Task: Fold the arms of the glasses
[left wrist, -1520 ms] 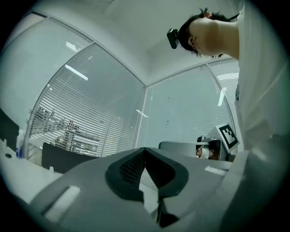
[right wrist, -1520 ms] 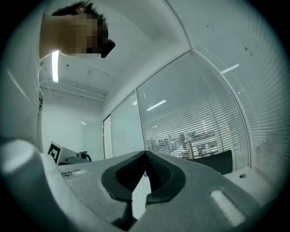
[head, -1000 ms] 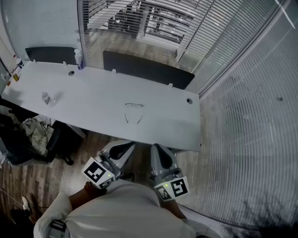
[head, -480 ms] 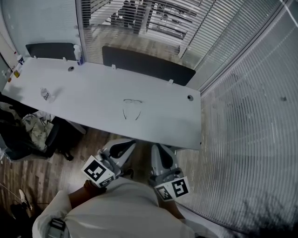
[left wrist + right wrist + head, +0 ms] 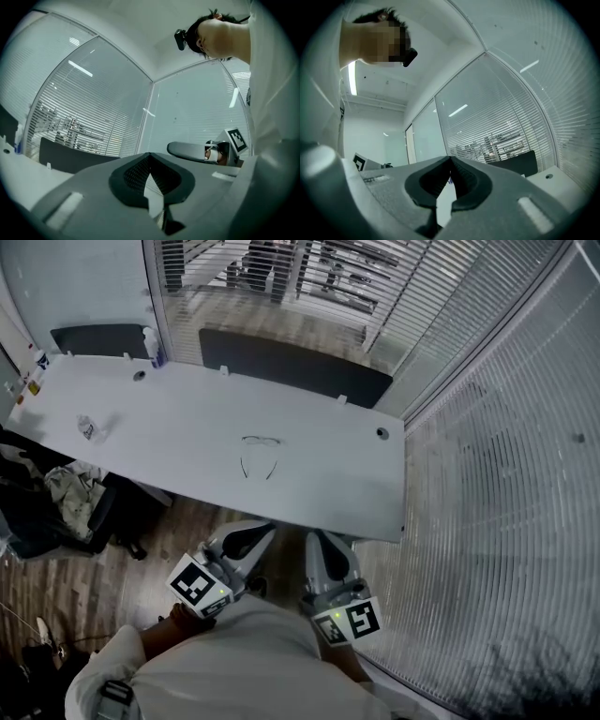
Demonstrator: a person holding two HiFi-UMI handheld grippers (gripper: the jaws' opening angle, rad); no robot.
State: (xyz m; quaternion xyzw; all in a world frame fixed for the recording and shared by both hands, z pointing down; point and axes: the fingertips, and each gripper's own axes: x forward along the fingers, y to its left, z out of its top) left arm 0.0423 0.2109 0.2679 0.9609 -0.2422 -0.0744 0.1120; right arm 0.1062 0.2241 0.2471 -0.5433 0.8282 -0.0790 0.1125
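The glasses [image 5: 260, 454] lie near the middle of the white table [image 5: 337, 479], their arms unfolded and pointing toward its near edge. A small clear bottle [image 5: 90, 428] lies toward the table's left end. A spray bottle [image 5: 152, 345] stands at its far edge, with dark panels [image 5: 295, 373] behind. A chair [image 5: 66, 507] heaped with cloth sits below the table's left side.

The left gripper [image 5: 248, 538] and right gripper [image 5: 323, 549] hang short of the table's near edge, well apart from the glasses. In its own view the left gripper [image 5: 150, 153] has its fingers pressed together on nothing, and so does the right gripper [image 5: 451, 158].

Only the head view shows the glasses. The gripper views look level across the table toward the blinds [image 5: 501, 126].
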